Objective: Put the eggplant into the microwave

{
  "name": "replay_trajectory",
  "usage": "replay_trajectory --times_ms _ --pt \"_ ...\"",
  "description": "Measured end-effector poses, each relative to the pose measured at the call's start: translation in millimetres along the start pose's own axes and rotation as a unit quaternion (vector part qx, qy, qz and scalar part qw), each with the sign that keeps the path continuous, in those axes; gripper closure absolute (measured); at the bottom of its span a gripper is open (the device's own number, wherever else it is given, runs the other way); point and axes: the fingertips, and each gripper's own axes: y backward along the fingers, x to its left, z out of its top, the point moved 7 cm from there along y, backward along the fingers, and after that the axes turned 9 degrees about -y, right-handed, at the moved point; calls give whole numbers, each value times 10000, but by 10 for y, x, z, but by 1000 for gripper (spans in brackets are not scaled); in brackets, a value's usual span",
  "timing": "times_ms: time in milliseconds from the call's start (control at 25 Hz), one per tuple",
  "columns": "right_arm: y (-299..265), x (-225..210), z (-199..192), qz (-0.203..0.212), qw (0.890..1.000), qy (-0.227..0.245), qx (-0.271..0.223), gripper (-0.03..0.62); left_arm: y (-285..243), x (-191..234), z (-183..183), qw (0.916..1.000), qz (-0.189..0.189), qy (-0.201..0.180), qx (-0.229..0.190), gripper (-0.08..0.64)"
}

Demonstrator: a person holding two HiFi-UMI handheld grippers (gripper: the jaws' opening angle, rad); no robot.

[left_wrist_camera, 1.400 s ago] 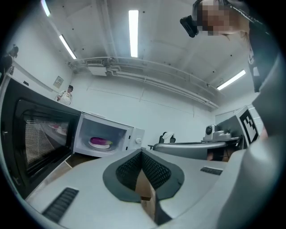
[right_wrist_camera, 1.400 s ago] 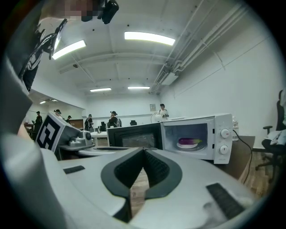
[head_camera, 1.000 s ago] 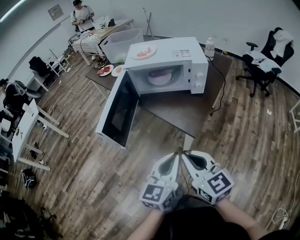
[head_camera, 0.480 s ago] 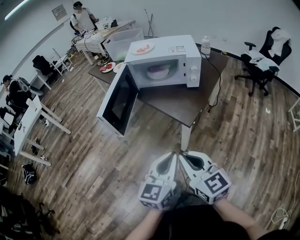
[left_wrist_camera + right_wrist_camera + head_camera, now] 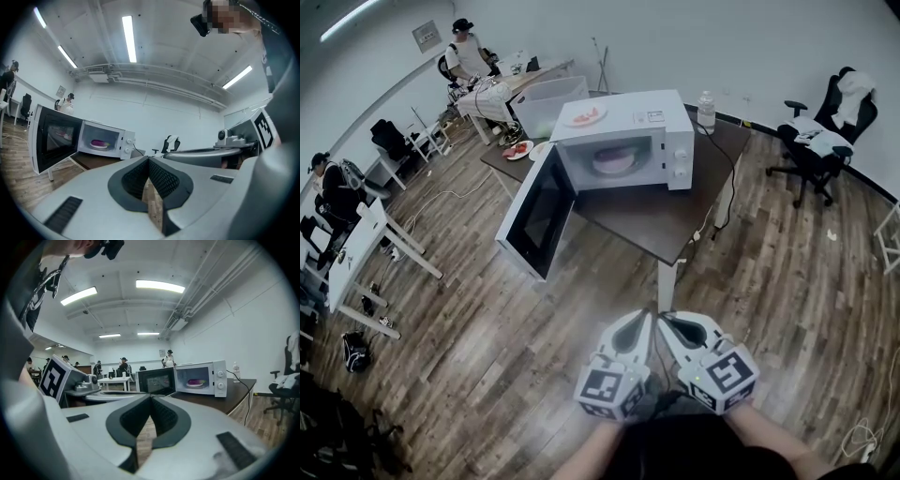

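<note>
1. We saw the eggplant (image 5: pixel 613 160) lying inside the microwave (image 5: pixel 670 117) on the counter (image 5: pixel 642 220), door (image 5: pixel 539 211) open.
2. We held the left hand-held gripper (image 5: pixel 149 160) and the right hand-held gripper (image 5: pixel 151 397) closed tight, empty, well away from the counter.

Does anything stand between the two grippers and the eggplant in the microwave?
Nothing visible does. The eggplant lies inside the microwave, whose door hangs open to the side. Between it and the left gripper and right gripper, both shut and empty, are only floor and bare table.
</note>
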Motion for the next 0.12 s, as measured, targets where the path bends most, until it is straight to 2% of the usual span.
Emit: replay_trajectory --times_ms 120 --pt "28 -12 -4 -2 10000 26 -18 591 -10 -39 8 10000 -43 -37 30 560"
